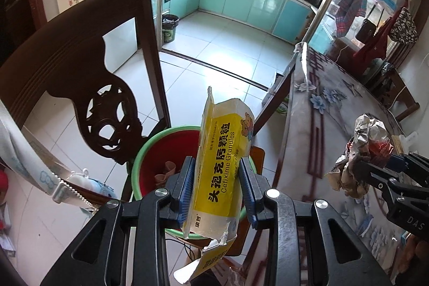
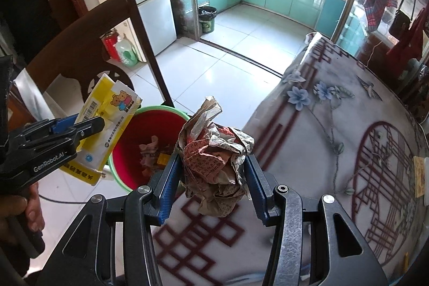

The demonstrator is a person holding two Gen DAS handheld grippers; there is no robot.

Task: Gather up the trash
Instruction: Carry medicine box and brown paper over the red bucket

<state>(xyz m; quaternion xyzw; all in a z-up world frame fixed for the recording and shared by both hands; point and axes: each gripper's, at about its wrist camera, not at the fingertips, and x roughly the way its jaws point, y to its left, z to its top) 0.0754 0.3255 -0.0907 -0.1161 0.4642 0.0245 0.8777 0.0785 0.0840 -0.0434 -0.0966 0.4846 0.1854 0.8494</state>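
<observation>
The yellow medicine box (image 1: 218, 168) stands nearly upright, long axis running up and away from the left tongs (image 1: 217, 188), open top flap tipped toward the kitchen. Those tongs are narrow, blue pads pinching the box's flat sides, and it hangs right over the red bucket (image 1: 161, 152) with the green rim, on the floor beside the dark wooden chair (image 1: 80, 66). The box is flattened and creased, its lower end torn. The right tongs (image 2: 214, 178), about half open, clamp a crumpled paper wad (image 2: 217, 160) over the tabletop (image 2: 335, 125) edge, near the bucket.
</observation>
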